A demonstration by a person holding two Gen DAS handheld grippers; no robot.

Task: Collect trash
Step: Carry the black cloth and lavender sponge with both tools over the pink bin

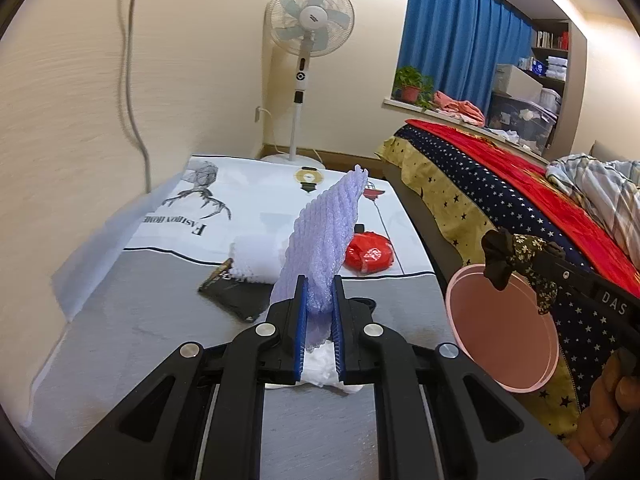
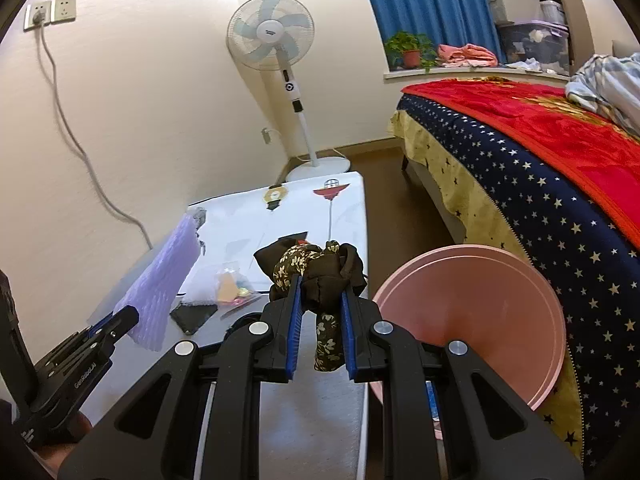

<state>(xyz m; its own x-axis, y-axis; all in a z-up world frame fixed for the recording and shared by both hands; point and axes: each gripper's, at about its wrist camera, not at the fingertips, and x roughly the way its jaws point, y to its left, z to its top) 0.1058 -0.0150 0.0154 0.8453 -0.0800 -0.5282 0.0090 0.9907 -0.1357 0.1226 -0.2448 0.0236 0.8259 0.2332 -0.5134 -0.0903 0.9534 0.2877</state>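
Left wrist view takes in a bedroom: a bed [image 1: 500, 184] with a red blanket over a navy star-print cover fills the right side, and blue curtains [image 1: 460, 28] hang behind it. Next in size is a low table [image 1: 120, 340] against the cream wall, its far half draped in a white printed cloth [image 1: 256, 196]. A white pedestal fan [image 1: 310, 20] stands on the floor beyond the table's far end. Between table and bed sits a pink round bin [image 1: 504, 320], its mouth tipped toward the cameras.

On the table lie a white foam net [image 1: 256, 260], a red crumpled wrapper [image 1: 370, 256] and a flat black packet [image 1: 236, 296]; from the right wrist, a clear bag with colourful bits [image 2: 232, 288] shows beside the black packet.

Up close, the left gripper [image 1: 320, 320] has its blue-padded jaws clamped on the lower end of a lavender foam fruit net [image 1: 320, 240], which stands up tilted above the table. The right gripper [image 2: 320, 328] is squeezed onto a bunched dark brown floral cloth scrap [image 2: 316, 268], one end dangling between the jaws; it hangs just left of the bin's rim, above the table edge. A person's fingers [image 1: 612, 412] wrap the right gripper's handle at the lower right.
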